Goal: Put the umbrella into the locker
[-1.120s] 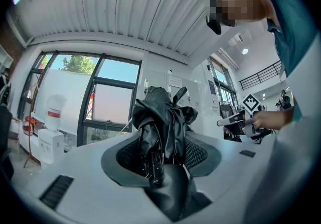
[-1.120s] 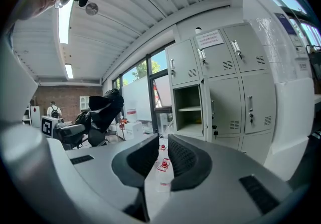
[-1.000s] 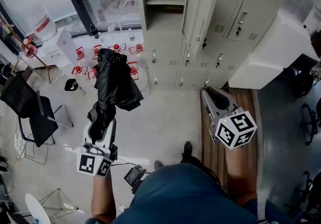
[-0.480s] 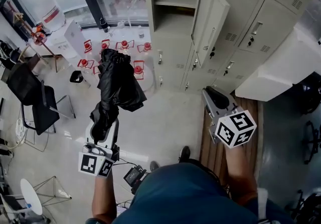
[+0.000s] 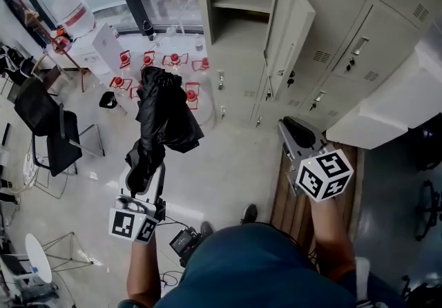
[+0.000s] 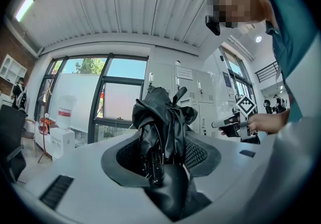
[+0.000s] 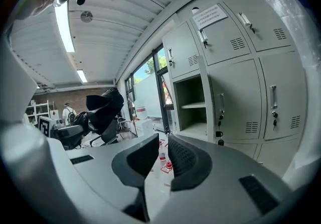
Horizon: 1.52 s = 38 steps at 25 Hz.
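Umbrella (image 5: 164, 110) carried nearer locker (image 5: 238, 23), right claw (image 5: 293, 127) likewise

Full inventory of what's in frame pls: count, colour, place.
umbrella: 1, black, folded, in the left tongs
lockers: one bank, pale grey, top right
locker door: 1 open, pale grey, shelf inside its compartment
bottles: several, red caps, floor by the window
chair: 1, black, left side
box: 1, white, by the window
left tongs: 1, grey, shut on the umbrella
right tongs: 1, grey, slightly apart, nothing between
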Available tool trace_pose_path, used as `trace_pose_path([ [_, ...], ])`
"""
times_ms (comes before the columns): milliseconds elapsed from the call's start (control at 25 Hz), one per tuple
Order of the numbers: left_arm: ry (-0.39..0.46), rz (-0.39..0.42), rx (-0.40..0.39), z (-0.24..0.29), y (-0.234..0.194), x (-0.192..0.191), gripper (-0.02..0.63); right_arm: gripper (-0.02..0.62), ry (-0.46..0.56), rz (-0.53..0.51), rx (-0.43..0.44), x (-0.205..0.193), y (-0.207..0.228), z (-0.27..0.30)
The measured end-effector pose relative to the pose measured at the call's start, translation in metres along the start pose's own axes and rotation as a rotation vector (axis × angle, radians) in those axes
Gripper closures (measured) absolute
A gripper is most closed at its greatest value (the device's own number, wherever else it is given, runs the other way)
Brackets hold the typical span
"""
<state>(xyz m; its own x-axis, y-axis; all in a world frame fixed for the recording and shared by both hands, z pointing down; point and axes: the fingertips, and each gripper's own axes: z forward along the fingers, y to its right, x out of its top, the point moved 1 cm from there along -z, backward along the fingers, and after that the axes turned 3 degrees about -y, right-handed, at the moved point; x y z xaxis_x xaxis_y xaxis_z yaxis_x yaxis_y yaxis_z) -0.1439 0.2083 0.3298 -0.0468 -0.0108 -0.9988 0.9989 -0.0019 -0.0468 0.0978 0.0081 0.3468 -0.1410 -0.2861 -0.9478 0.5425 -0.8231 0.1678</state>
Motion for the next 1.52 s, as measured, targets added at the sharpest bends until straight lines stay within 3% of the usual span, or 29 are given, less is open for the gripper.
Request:
trace_pose_path([
  [480, 0.002, 0.015, 0.039, 0.051, 0.043, 0.002, 0.393, 0.551, 0.006, 0.002, 0.055, 0.007, 0.064, 0.003],
  [720, -0.006, 0.018, 0.003, 0.070, 0.046, -0.001, 0.393, 0.551, -0.008, 0.029, 0.033, -0.003, 0.078, 0.009],
  [1080, -0.004, -0.031, -0.145, 0.144, 0.004, -0.011, 0.393, 0.551, -0.005, 0.055, -0.110, 0.006, 0.096, 0.036],
  [1520, -0.030, -0.038, -0.272, 0.223, -0.051, -0.010, 0.393, 0.551, 0.003, 0.091, -0.258, 0.023, 0.107, 0.068],
])
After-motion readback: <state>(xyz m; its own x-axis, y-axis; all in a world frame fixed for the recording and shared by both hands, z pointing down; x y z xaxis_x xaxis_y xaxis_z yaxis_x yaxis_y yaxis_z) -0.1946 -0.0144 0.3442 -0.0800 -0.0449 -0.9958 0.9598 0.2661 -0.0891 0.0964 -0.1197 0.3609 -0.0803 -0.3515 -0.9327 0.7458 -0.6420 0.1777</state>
